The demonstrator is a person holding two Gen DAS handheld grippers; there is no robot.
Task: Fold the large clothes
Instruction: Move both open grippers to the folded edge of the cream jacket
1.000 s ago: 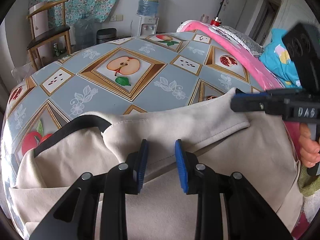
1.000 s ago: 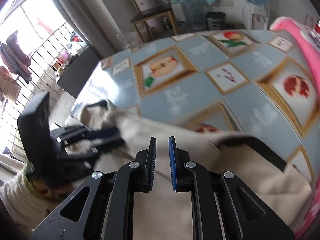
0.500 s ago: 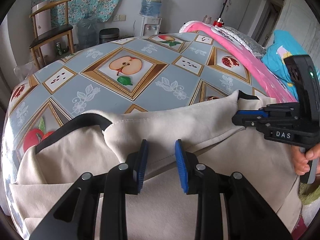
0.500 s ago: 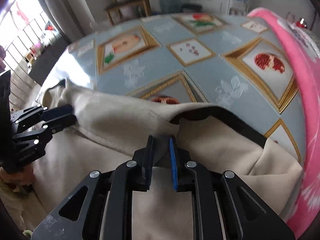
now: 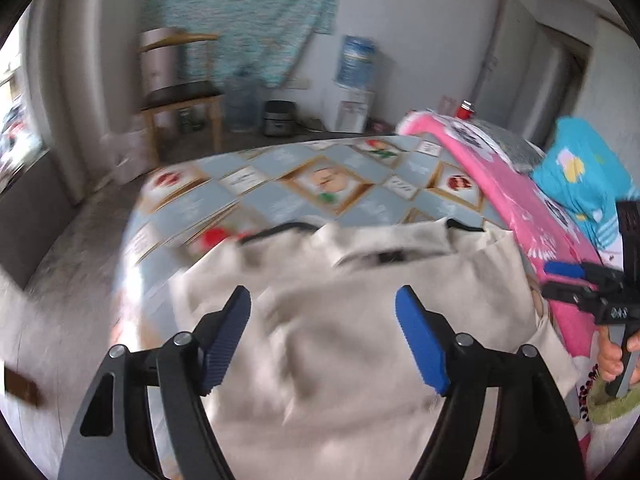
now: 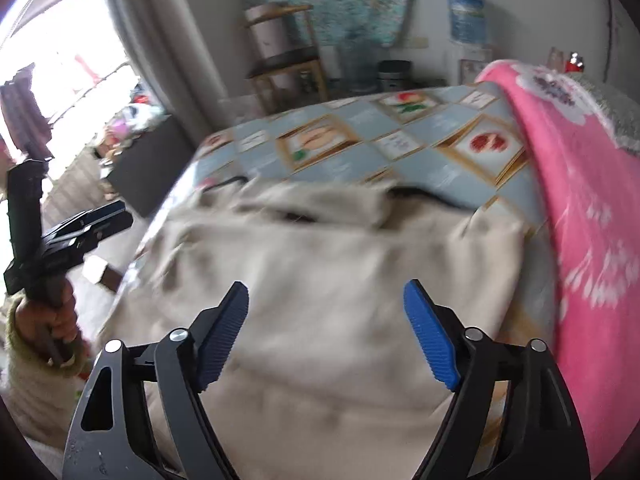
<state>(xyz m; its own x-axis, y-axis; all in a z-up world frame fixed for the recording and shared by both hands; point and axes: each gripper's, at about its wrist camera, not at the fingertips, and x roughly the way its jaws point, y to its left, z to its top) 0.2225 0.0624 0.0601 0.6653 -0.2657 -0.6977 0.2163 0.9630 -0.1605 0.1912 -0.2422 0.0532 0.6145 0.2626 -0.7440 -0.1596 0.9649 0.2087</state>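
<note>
A large beige garment [image 5: 360, 320] with a black-lined collar lies folded on the fruit-patterned tablecloth [image 5: 280, 196]; it also shows in the right wrist view [image 6: 340, 280]. My left gripper [image 5: 324, 340] is open and empty, raised above the garment's near part. My right gripper [image 6: 326, 332] is open and empty, also above the garment. Each gripper shows at the edge of the other's view, the right one [image 5: 560, 280] and the left one [image 6: 116, 216]. Both views are motion-blurred.
A pink blanket [image 6: 580, 200] runs along the right side of the table, with a turquoise cloth [image 5: 584, 176] beyond it. A wooden chair [image 5: 180, 100], water bottles and a dispenser [image 5: 352, 88] stand by the far wall.
Both grippers have opened, let go of the garment's folded edge, and pulled back and up. The garment now lies loose on the table.
</note>
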